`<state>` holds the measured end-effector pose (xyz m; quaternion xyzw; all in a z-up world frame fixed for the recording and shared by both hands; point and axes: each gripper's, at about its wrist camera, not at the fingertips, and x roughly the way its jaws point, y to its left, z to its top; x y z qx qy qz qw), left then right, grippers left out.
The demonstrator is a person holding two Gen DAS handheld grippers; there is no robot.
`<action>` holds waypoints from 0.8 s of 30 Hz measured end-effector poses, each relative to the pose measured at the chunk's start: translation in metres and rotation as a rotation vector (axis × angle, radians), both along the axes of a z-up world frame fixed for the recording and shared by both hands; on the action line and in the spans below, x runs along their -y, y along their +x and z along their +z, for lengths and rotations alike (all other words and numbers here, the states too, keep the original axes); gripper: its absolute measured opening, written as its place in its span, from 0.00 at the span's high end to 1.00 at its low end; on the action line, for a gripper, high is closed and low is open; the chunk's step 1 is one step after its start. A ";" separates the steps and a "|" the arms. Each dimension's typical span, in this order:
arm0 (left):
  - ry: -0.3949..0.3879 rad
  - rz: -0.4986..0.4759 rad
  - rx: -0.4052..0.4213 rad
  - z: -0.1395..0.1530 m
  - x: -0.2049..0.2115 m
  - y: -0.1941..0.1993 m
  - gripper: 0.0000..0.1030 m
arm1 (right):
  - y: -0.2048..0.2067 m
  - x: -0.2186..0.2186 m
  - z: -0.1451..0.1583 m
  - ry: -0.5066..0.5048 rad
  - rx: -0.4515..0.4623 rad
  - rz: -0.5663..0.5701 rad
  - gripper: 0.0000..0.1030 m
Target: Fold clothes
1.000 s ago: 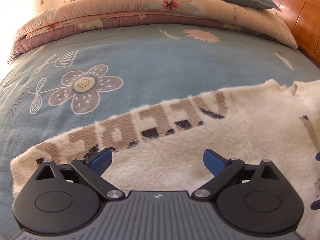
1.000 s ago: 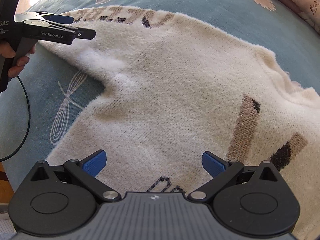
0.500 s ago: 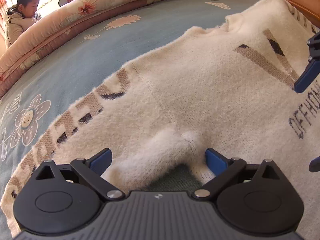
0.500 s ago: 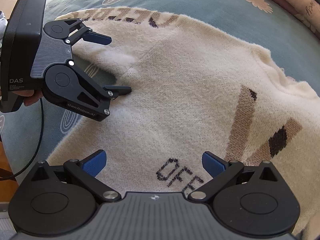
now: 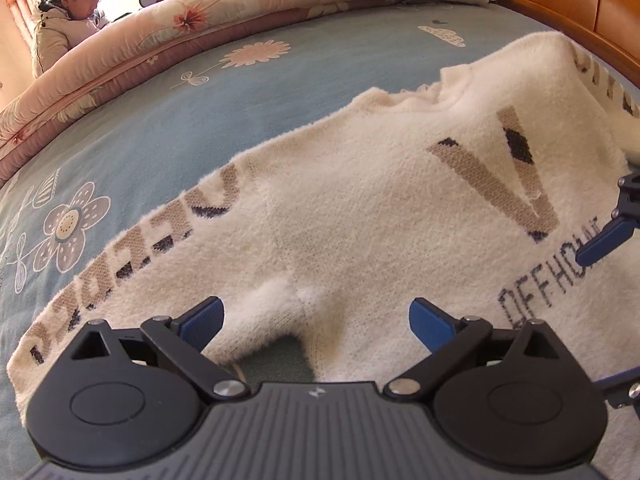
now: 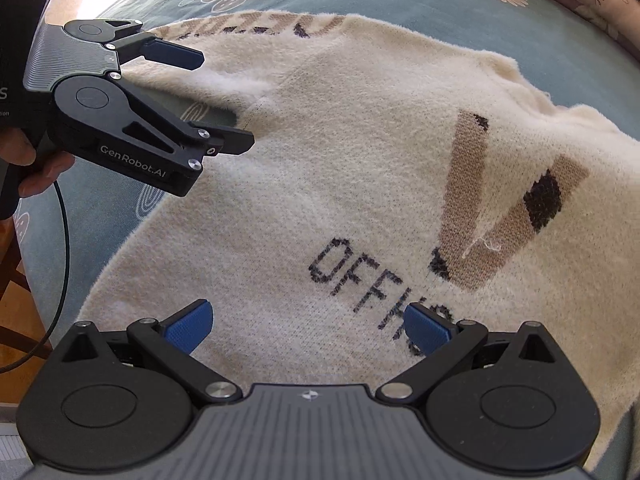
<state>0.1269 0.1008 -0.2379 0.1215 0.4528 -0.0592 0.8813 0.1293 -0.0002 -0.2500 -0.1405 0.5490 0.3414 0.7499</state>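
A cream fuzzy sweater (image 5: 360, 208) with a tan V and dark lettering lies flat, front up, on the blue flowered bedsheet (image 5: 168, 128). Its left sleeve (image 5: 132, 252) stretches out sideways. My left gripper (image 5: 316, 320) is open over the armpit, holding nothing; in the right wrist view this left gripper (image 6: 220, 100) hovers just above the sleeve-to-body seam, held by a hand (image 6: 28, 168). My right gripper (image 6: 310, 324) is open and empty above the sweater's (image 6: 360, 168) lower chest near the lettering. One of its blue fingers (image 5: 604, 240) shows at the right edge.
A folded floral quilt (image 5: 200, 28) lies along the far side of the bed. A wooden headboard (image 5: 580, 4) stands at the right. A person (image 5: 68, 20) sits behind the quilt. A cable (image 6: 62, 264) hangs from the left gripper over the bed edge and wood floor (image 6: 16, 312).
My left gripper swung from the sleeve's lettering to the armpit and stays open. My right gripper moved forward over the chest lettering, still open. The sweater has not moved.
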 end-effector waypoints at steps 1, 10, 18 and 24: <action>-0.005 -0.004 0.003 0.002 0.010 0.002 0.04 | -0.001 0.009 0.000 0.005 0.002 -0.004 0.00; -0.024 -0.121 -0.037 -0.003 0.111 0.014 0.04 | 0.001 0.120 -0.004 -0.011 0.028 -0.131 0.00; -0.025 -0.300 -0.009 -0.005 0.197 0.046 0.04 | 0.011 0.234 -0.009 0.022 0.025 -0.420 0.00; -0.052 -0.466 -0.003 0.003 0.254 0.060 0.04 | 0.001 0.312 -0.024 0.058 -0.029 -0.662 0.00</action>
